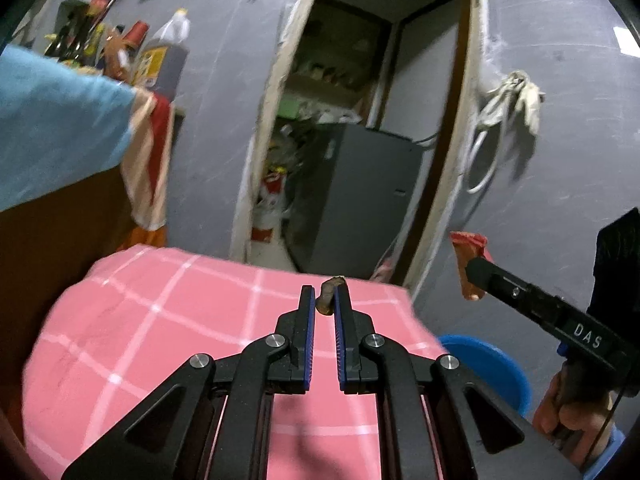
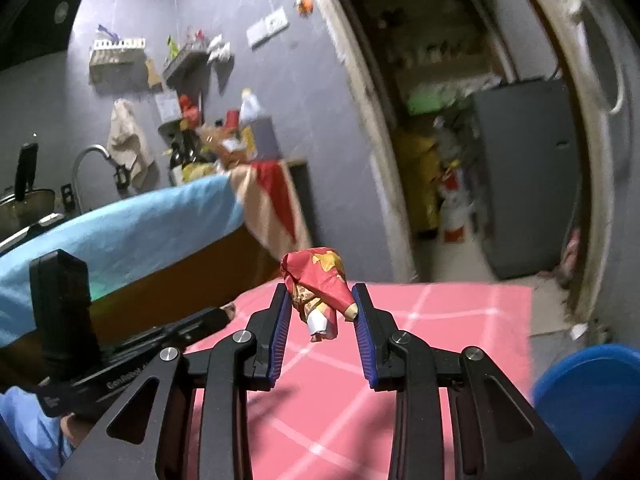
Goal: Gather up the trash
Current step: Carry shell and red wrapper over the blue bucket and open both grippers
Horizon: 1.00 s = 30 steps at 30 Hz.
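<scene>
In the left wrist view my left gripper [image 1: 324, 298] is shut on a small brown scrap [image 1: 327, 300] pinched at its fingertips, held above the pink checked cloth [image 1: 140, 340]. In the right wrist view a crumpled red and yellow wrapper [image 2: 320, 284] sits between the pads, lifted off the cloth, with my right gripper [image 2: 320, 294] shut on it. From the left wrist view the right gripper [image 1: 478, 270] shows at the right with the wrapper [image 1: 466, 250] at its tip. The left gripper [image 2: 218, 317] appears low on the left of the right wrist view.
A blue round tub [image 2: 592, 392] stands just past the cloth's right edge. A counter under a blue cloth [image 2: 140, 224] runs along the left, with a tap and bottles behind. Ahead, a doorway holds a grey cabinet [image 1: 360, 192] and a fire extinguisher [image 1: 268, 208].
</scene>
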Tool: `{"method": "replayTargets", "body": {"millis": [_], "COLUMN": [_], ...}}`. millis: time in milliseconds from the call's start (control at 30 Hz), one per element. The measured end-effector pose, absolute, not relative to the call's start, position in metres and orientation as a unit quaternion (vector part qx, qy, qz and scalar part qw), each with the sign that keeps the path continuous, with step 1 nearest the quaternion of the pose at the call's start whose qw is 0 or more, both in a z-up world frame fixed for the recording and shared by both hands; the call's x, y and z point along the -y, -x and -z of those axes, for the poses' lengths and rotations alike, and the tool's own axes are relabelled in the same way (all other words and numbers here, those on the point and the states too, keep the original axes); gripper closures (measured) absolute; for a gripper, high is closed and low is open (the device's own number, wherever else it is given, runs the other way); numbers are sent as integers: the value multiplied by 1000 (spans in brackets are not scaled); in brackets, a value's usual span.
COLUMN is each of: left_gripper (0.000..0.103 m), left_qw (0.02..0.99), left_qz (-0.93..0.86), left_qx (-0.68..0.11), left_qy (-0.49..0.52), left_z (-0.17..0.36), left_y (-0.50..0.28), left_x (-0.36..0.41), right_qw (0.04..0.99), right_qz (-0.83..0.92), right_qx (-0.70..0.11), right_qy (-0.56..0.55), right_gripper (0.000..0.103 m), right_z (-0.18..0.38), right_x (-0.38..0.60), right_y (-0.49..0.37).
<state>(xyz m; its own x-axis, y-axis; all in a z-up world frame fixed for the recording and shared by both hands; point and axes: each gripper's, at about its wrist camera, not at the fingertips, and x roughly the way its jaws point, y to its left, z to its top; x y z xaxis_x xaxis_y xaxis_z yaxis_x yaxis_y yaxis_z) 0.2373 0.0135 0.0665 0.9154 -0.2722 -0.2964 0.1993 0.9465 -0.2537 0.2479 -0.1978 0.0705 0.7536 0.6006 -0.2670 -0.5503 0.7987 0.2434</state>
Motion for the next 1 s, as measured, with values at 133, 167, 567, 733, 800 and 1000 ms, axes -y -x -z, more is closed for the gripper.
{"method": "replayTargets", "body": {"millis": [133, 167, 567, 733, 800, 1000], "left_gripper": [96, 96, 96, 96, 96, 96], "left_qw": [973, 973, 965, 960, 958, 952], "left_qz": [143, 148, 206, 225, 231, 247], "left_qx": [-145, -141, -135, -148, -155, -178], "left_qy": [109, 109, 92, 79, 70, 41], "left_z": [-75, -77, -76, -69, -65, -52], "left_y": [-231, -229, -227, -235, -240, -252], "left_x": [12, 19, 106, 140, 154, 188], "right_qw": [947, 951, 978, 983, 985, 986], "right_qz": [-277, -268, -175, -139, -123, -71], "right_qx": [-144, -137, -95, -100, -104, -131], "right_qy": [-76, -75, -59, -66, -69, -77], "right_gripper": [74, 74, 72, 72, 72, 72], "right_z": [-77, -79, -75, -59, -52, -31], "right_x": [231, 239, 313, 341, 351, 370], "right_y": [-235, -230, -197, -196, -198, -208]}}
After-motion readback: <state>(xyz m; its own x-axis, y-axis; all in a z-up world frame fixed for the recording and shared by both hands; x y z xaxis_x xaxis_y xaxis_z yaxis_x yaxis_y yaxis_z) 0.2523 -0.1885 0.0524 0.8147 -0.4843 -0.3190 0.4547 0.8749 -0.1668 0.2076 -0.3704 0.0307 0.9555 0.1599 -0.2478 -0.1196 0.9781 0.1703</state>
